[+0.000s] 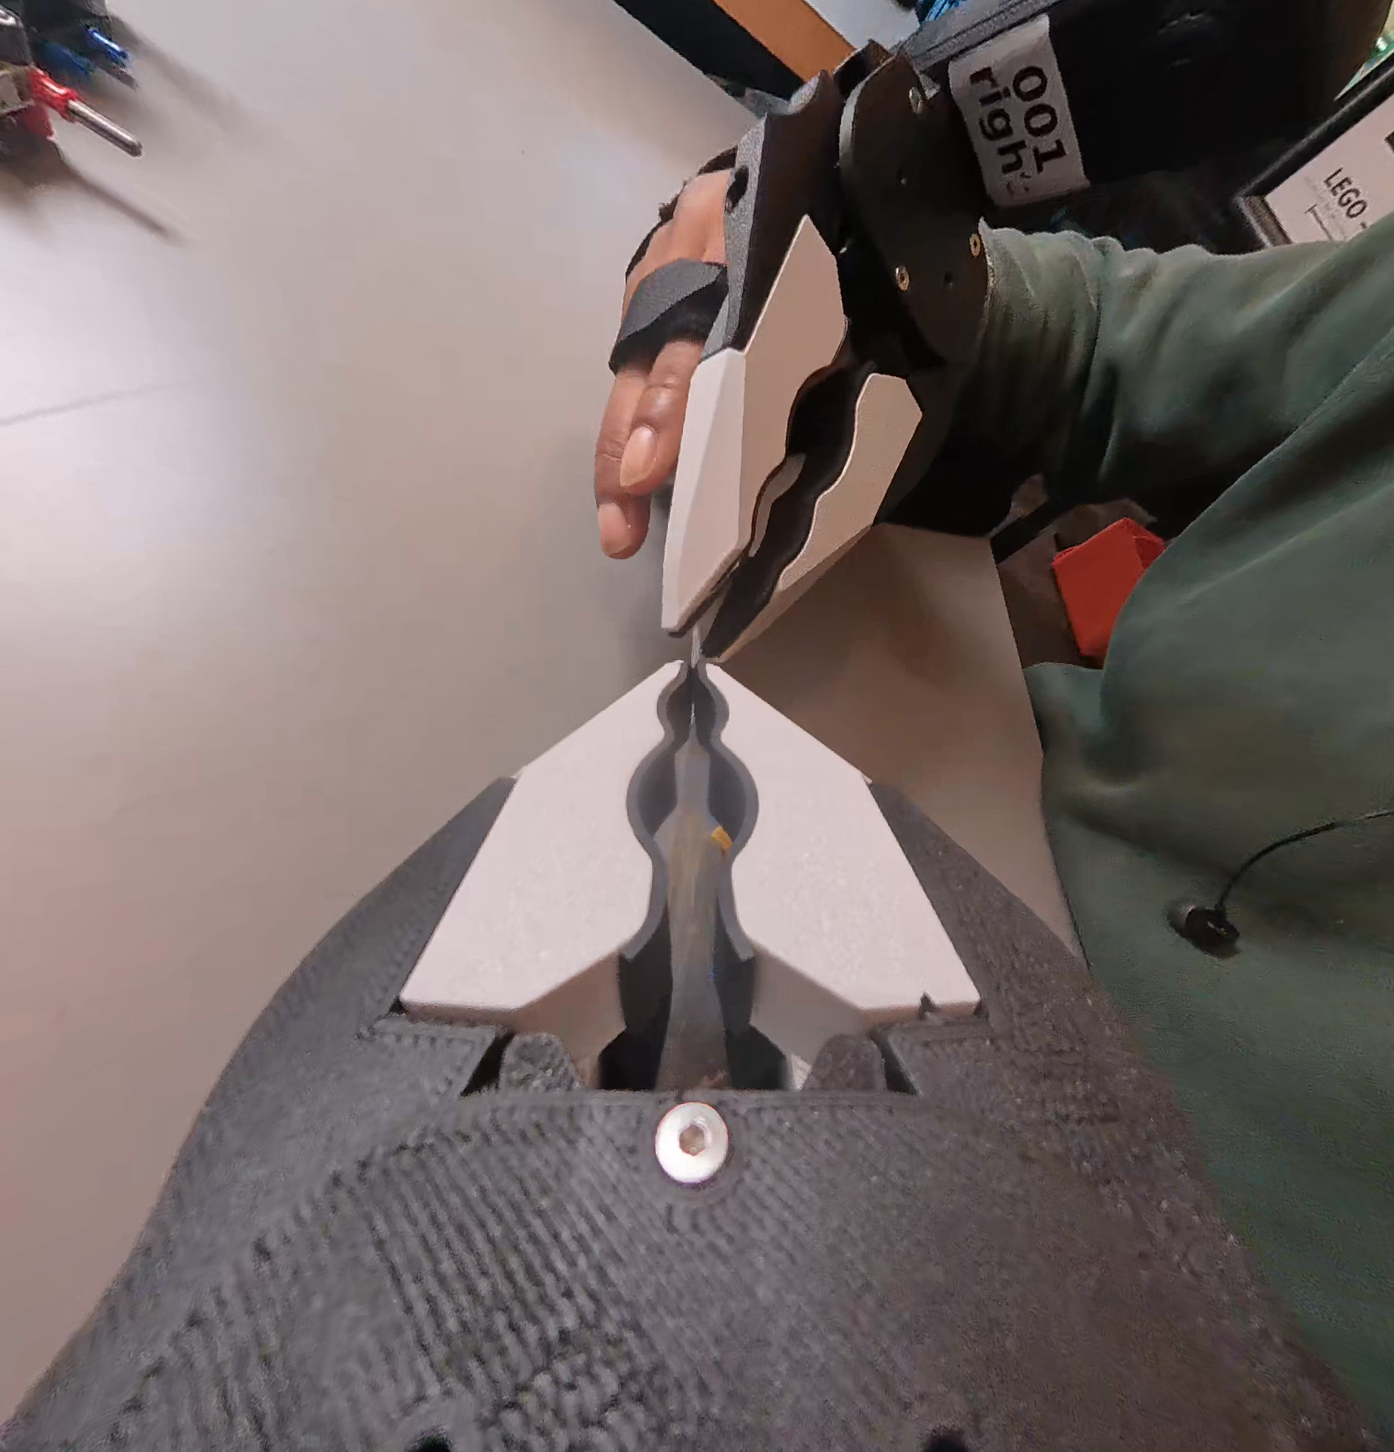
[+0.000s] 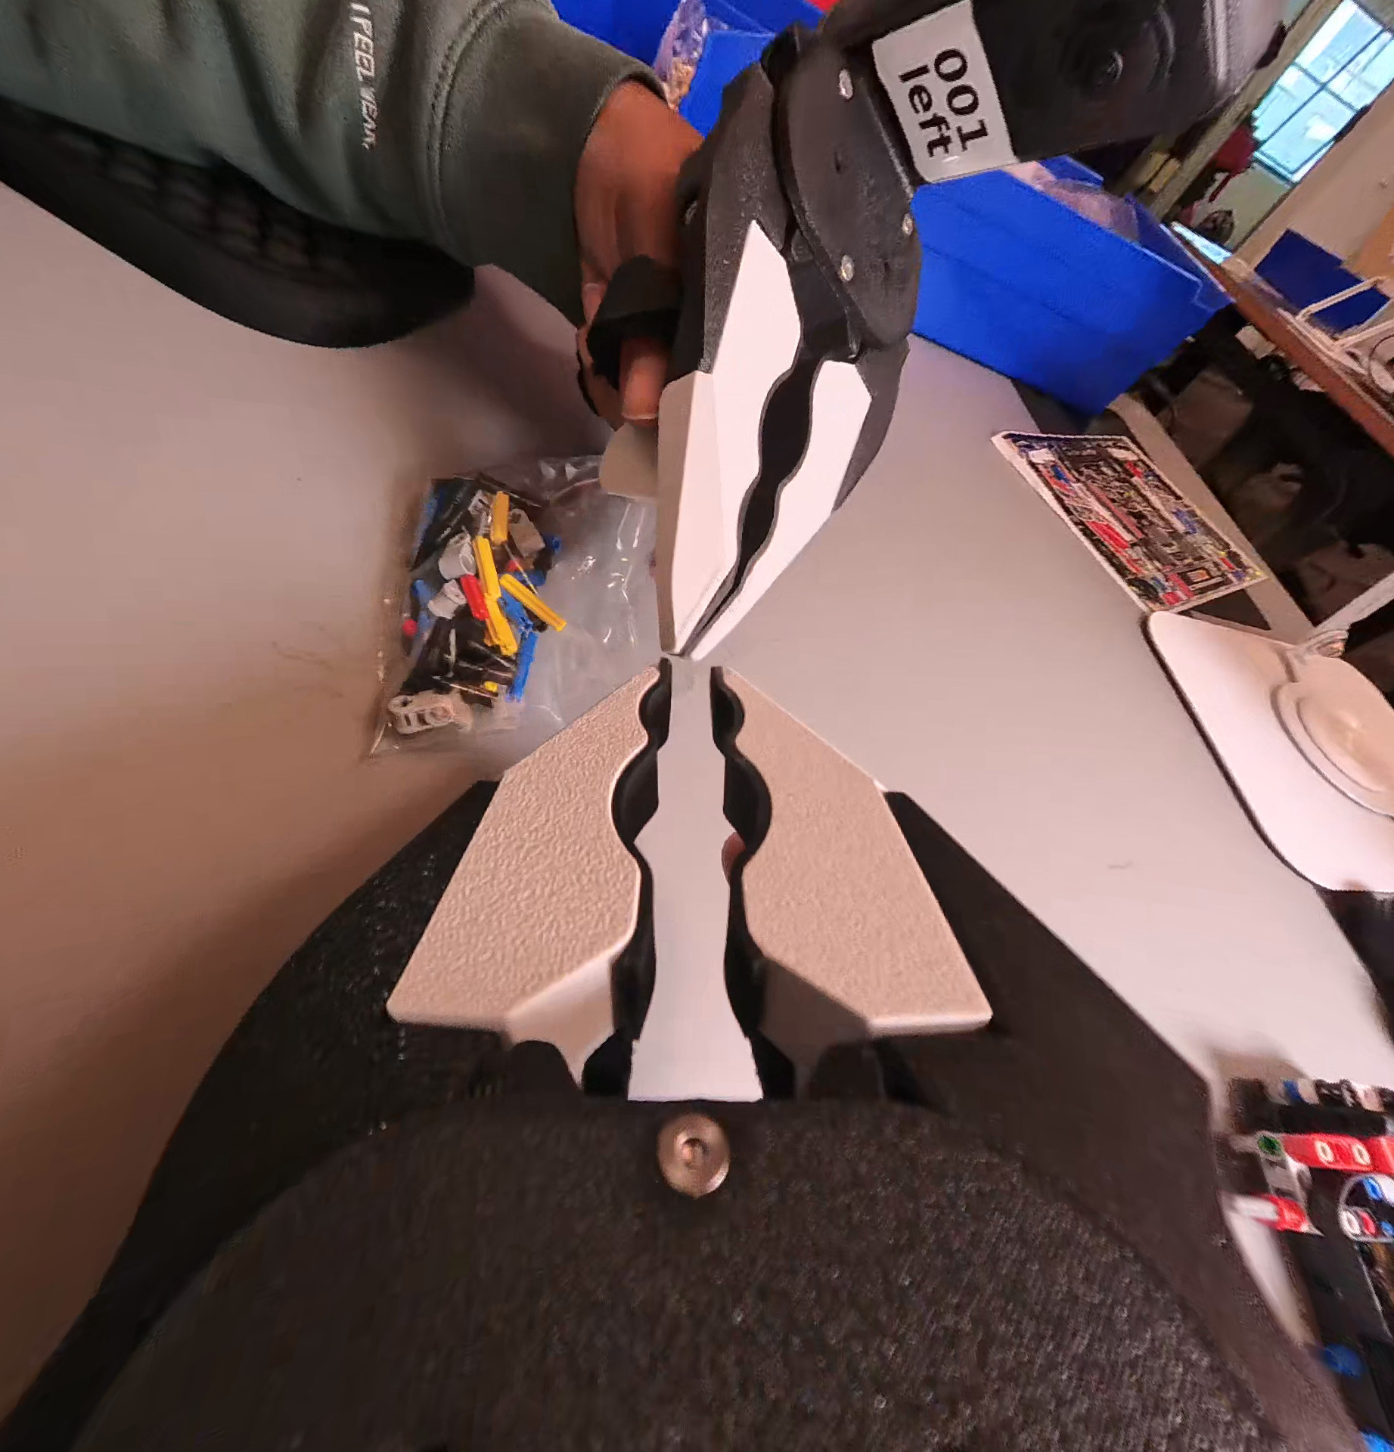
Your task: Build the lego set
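Note:
My left gripper (image 1: 692,668) is shut at its tips on a thin grey sliver (image 1: 694,646) that sticks out a little; I cannot tell what it is. It also shows in the right wrist view (image 2: 682,648), pointing down above the grey table (image 2: 953,628). My right gripper (image 2: 689,676) has its jaws a narrow gap apart and meets the left one tip to tip. In the left wrist view the right gripper's tips (image 1: 701,632) sit around the sliver's free end. A clear bag of small coloured lego parts (image 2: 473,605) lies on the table beside the left gripper.
A partly built lego model (image 2: 1322,1178) sits at the lower right, also blurred in the left wrist view (image 1: 18,94). A printed booklet (image 2: 1133,518) and a white flat base (image 2: 1306,754) lie to the right. Blue bins (image 2: 1055,283) stand behind. A green sleeve (image 1: 1228,707) is near. Only a small space, under 4 cm, lies between the two pairs of fingers. It is some 20 cm from my right tips to the partly built lego model (image 2: 1322,1178).

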The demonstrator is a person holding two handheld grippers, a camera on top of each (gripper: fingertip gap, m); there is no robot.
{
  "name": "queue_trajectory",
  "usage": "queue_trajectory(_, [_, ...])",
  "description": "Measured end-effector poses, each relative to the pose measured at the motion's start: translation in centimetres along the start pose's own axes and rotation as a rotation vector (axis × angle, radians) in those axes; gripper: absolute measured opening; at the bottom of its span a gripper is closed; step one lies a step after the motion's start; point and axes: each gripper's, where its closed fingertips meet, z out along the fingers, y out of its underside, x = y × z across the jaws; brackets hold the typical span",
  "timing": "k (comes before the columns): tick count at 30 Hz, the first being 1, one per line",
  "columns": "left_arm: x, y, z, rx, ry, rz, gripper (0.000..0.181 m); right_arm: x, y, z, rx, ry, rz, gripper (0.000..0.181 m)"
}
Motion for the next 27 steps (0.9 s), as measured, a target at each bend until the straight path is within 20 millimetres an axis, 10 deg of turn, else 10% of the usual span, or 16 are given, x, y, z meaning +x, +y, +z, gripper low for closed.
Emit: queue_trajectory(27, [2.4,0.0,0.9,0.027,-0.175,0.423,0.000,-2.1,-1.6,-1.2,0.044,-0.222,0.276,0.000])
